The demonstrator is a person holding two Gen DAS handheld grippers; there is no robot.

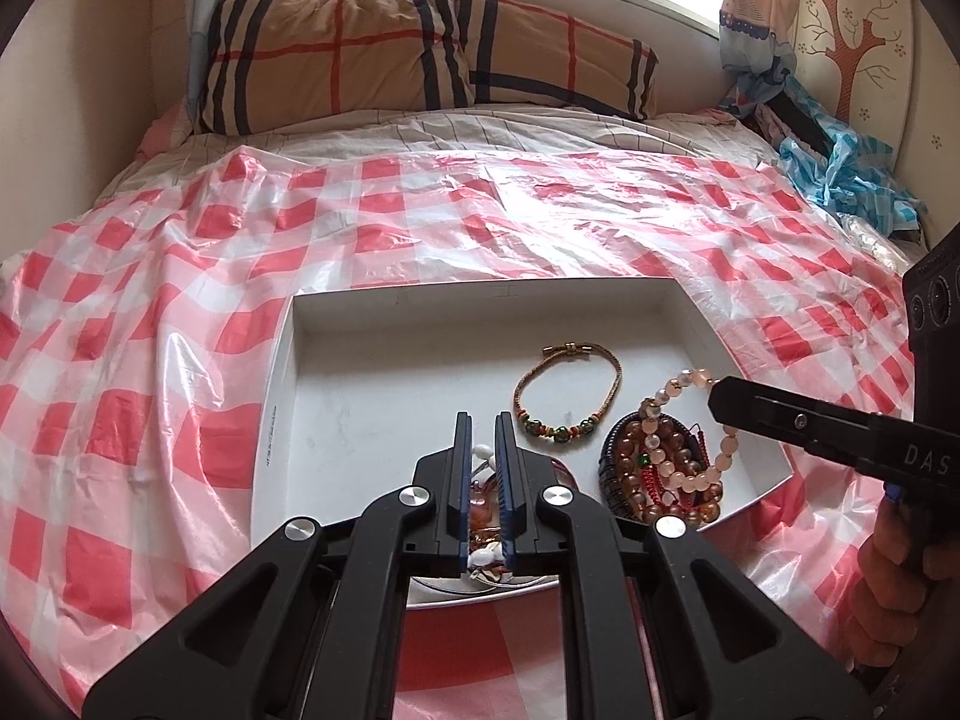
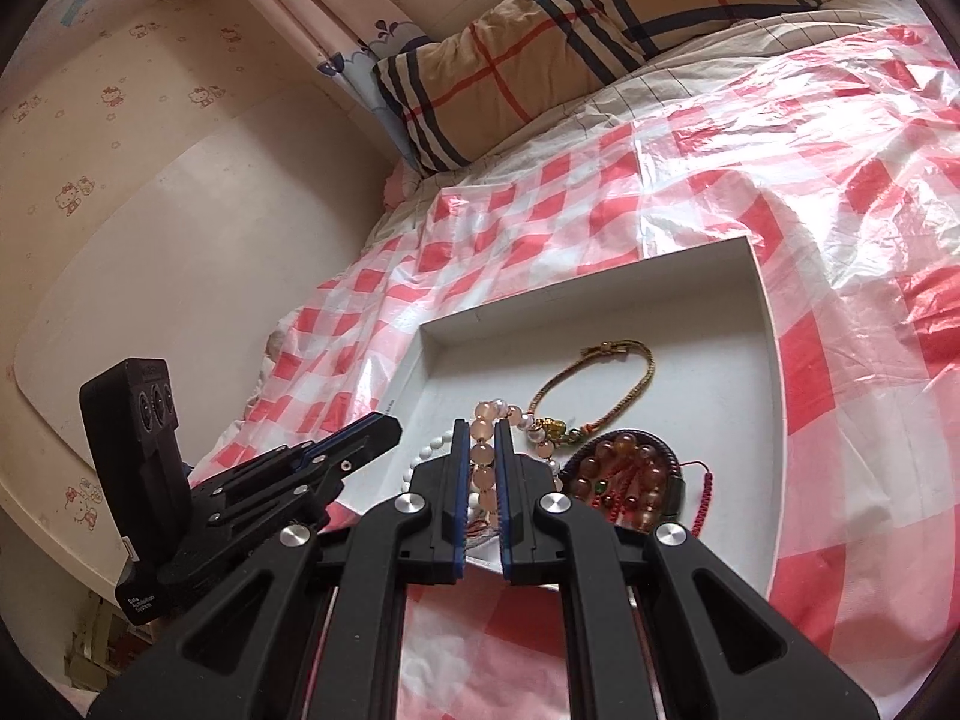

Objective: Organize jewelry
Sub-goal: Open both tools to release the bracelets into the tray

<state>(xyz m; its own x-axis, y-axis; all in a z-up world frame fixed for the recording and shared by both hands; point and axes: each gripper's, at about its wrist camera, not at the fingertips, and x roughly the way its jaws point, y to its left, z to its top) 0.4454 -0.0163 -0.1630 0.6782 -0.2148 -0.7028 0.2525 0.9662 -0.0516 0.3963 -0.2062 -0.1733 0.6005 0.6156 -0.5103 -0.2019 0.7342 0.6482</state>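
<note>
- Broadly, the bed [image 1: 480, 138] fills both views, spread with a glossy red-and-white checked plastic sheet [image 1: 180, 312]; a tan plaid pillow [image 1: 420, 48] lies at its 12 o'clock end under the window.
- On the sheet sits a shallow white cardboard tray [image 1: 288, 372], and all the jewelry I can see lies in its half nearer the cameras, heaped toward 5 o'clock.
- A dark woven oval basket of amber-brown glass beads [image 1: 654, 468] rests at the tray's 4 o'clock corner, with a red knotted cord [image 2: 705, 489] trailing out; it looks rigid and the heaviest piece.
- A pale pink round-bead bracelet [image 1: 690, 420] drapes over that basket. My judgement: smooth, hard beads that may slip, so pinching across the string between two beads looks safer.
- A thin braided gold-brown cord bracelet with green beads [image 1: 570, 390] lies flat near the tray's centre, apart from the heap. It seems light, limp and easiest taken at its clasp at 12 o'clock.
- A white bead strand [image 2: 429, 450] is partly hidden behind the claws.
- Left claw [image 1: 483, 420]: clenched to a narrow slit, nothing gripped, hanging over the tray's 6 o'clock edge; the beads seen in the gap lie below.
- Right claw [image 2: 483, 426]: likewise nearly closed and empty, hovering above the pink beads; whether it touches them I cannot tell.
</note>
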